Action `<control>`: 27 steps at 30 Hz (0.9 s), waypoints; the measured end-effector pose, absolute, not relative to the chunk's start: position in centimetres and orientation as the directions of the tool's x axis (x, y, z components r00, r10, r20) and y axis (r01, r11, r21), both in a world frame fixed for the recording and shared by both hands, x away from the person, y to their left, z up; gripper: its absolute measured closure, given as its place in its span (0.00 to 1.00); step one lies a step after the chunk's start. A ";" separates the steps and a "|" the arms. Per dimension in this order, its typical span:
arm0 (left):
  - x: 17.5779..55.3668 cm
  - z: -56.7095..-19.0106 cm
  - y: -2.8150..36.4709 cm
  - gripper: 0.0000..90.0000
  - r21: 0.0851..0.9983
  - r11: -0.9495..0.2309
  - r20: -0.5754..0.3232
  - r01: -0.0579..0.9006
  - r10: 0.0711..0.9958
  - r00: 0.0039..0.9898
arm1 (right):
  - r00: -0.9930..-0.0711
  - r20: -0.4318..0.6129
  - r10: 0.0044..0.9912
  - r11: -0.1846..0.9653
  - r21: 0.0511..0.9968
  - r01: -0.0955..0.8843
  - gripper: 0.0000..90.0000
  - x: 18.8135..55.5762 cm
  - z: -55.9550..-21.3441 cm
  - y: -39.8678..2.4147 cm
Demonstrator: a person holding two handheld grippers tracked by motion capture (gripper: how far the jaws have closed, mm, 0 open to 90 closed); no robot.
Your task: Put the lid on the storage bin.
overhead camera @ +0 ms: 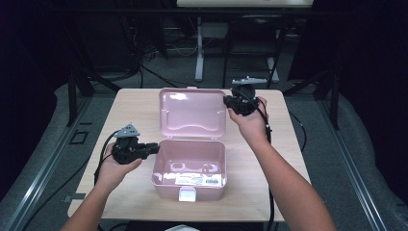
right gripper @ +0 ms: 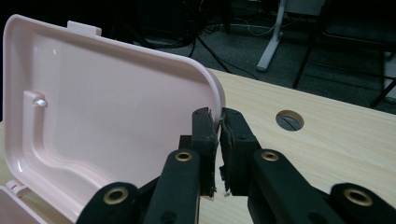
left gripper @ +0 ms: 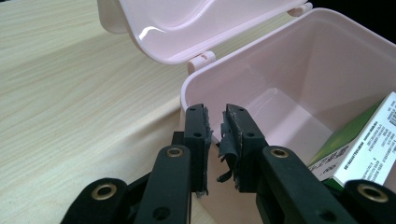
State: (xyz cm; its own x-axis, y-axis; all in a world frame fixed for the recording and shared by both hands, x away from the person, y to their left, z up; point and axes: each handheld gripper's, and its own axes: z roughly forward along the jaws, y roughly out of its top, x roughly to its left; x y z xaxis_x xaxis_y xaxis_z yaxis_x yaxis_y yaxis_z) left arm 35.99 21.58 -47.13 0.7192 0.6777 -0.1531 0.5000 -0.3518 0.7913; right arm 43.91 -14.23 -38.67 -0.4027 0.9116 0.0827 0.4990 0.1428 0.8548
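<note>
Pink plastic box point(overhead camera: 189, 166) sits mid-surface, hinged pink lid point(overhead camera: 192, 113) raised; our left gripper point(overhead camera: 153, 146) pinches its left wall, right gripper point(right gripper: 218, 125) clamps the lid's right edge; we should swing it gently

Carton point(left gripper: 369, 149) in the box: cut off by the frame's right edge, print too small to read.
Lid point(right gripper: 107, 126) rim: hidden behind the right jaws.

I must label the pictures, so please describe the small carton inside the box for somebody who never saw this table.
On the wooden table stands an open pink box. Along its near wall lies the carton, white with a green side, the one printed thing in the box.
</note>
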 end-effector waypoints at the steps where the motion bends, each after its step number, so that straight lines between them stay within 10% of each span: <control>1: 36.0 -47.1 21.6 0.88 0.791 -0.352 -0.153 0.500 0.678 0.719 | -0.404 0.078 0.911 0.147 0.856 0.496 0.94 43.8 -38.6 -14.2; 27: 36.1 -47.1 21.7 0.88 0.789 -0.335 -0.176 0.516 0.681 0.711 | -0.431 0.061 0.900 0.147 0.890 0.432 0.95 41.2 -37.9 -14.4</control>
